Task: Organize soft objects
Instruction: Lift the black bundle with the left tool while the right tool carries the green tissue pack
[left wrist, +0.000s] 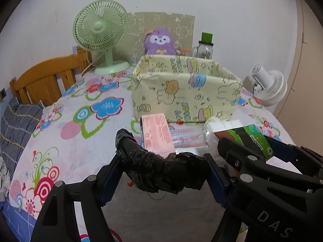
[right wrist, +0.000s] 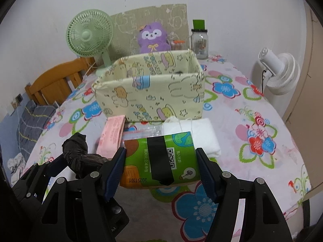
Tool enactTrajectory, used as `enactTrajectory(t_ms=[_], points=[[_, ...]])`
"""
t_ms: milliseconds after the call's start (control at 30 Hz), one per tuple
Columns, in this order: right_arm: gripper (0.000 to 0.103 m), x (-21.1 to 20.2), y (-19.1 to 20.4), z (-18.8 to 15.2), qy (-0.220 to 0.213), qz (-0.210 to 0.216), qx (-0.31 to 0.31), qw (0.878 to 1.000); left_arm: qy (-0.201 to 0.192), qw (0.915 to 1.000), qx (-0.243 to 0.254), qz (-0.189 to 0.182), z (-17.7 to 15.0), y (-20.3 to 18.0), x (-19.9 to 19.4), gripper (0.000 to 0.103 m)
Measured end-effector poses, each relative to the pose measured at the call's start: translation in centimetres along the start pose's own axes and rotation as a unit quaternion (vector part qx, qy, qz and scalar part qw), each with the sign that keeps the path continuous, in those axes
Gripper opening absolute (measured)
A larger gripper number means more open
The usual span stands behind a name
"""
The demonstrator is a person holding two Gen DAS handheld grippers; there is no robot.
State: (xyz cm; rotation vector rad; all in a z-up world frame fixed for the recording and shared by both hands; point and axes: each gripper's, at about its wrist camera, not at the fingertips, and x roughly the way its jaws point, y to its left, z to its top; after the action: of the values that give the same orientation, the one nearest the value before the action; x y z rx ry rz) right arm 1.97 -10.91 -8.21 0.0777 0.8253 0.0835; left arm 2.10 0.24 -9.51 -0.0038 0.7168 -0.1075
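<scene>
My left gripper (left wrist: 163,173) is shut on a crumpled black plastic bag (left wrist: 153,167), held above the floral table; the bag also shows in the right wrist view (right wrist: 80,155). My right gripper (right wrist: 161,171) is shut on a green tissue pack (right wrist: 161,159) with black tape across it, also seen in the left wrist view (left wrist: 252,139). A pale yellow cartoon-print fabric bin (right wrist: 153,96) stands open just beyond both grippers. In front of it lie a pink pack (left wrist: 157,135), a clear plastic bag (left wrist: 185,139) and a folded white cloth (right wrist: 193,135).
A green desk fan (left wrist: 101,32), a purple plush toy (left wrist: 159,42) and a glass jar with a green lid (left wrist: 203,48) stand behind the bin by the wall. A white fan (right wrist: 280,72) sits at the right. A wooden bed frame (left wrist: 44,78) lies left.
</scene>
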Motion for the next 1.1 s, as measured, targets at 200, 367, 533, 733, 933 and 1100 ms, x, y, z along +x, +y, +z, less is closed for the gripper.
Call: enactTrajectory(t_ms=[200,367,533,733,933,1100], points=[[0.071,-1.2,-0.2,1.1,-0.016,-0.001,-0.002,1.0,-0.012,0.9999,0.001,0.002,1.0,-0.4,-0.9,0.078],[0.071,-2.0,-0.3,2.0,-0.029,-0.001,-0.003,1.0,-0.022,0.9997,0.001,0.002,2.1,-0.7,-1.5,0.078],[0.071,-2.7,-0.6,3.2,-0.044,-0.004,-0.003,0.999,-0.033,0.9995,0.001,-0.001,3.5,-1.1,-1.8,0.078],[0.071,-3.0,-0.9,4.6,-0.055,-0.007,-0.004,0.998,-0.041,0.9992,0.001,-0.003,4.8,-1.5,-1.9,0.078],[0.071,-3.3,-1.2,6.1,-0.067,-0.007,-0.006,0.998,-0.051,0.9987,0.003,-0.001,6.2,-1.8,-2.0,0.078],[0.071,-3.4,-1.2,7.3,-0.076,-0.004,-0.008,0.997,-0.057,0.9983,0.006,0.002,7.4,-2.1,-1.8,0.078]])
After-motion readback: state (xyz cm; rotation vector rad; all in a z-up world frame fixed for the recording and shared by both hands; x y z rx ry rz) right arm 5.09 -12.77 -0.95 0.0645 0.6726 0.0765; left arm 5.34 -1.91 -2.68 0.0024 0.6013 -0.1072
